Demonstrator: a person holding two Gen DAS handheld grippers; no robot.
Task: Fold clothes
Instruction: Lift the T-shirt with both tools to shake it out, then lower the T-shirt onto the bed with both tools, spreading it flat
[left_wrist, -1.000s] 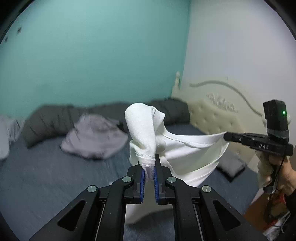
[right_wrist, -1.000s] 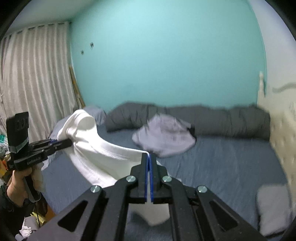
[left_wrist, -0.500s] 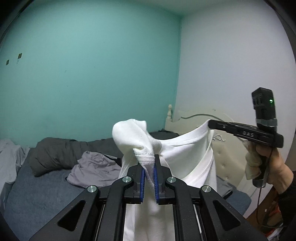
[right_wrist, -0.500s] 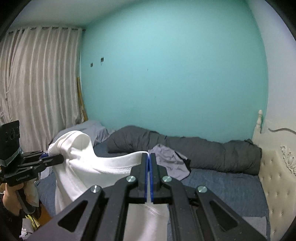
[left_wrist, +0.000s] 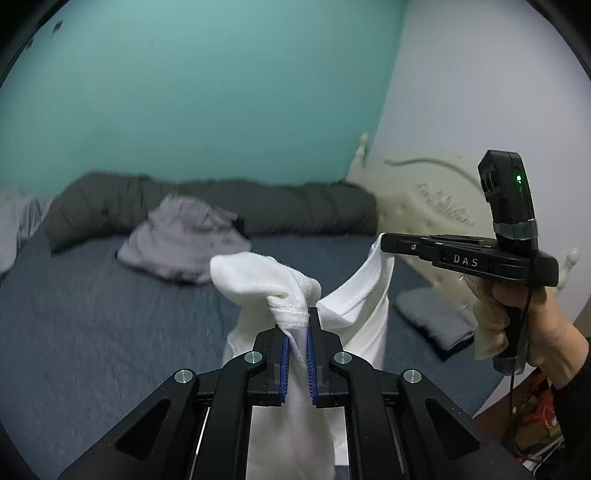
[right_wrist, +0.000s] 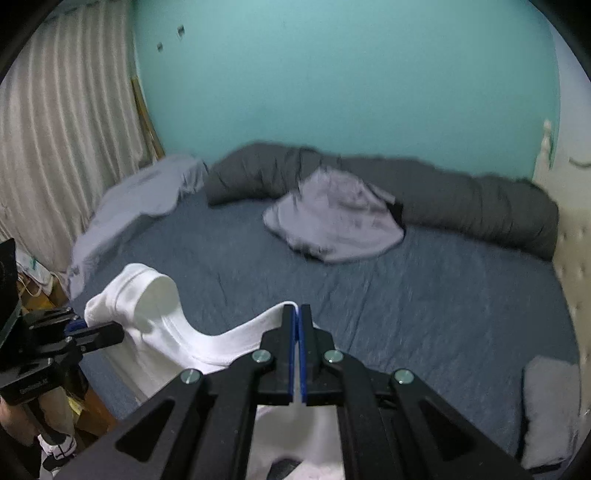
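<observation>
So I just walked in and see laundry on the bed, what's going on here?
A person is folding clothes with two handheld grippers. The left gripper and right gripper are each shut on an edge of a white shirt, holding it up, spread between them, over the blue bed. A crumpled grey garment lies further back on the bed.

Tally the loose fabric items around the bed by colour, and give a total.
White: 1, the white shirt
Light grey: 3, the crumpled garment, the sheet at the bed's left edge, the small folded cloth
Dark grey: 1, the rolled duvet
Total: 5
</observation>
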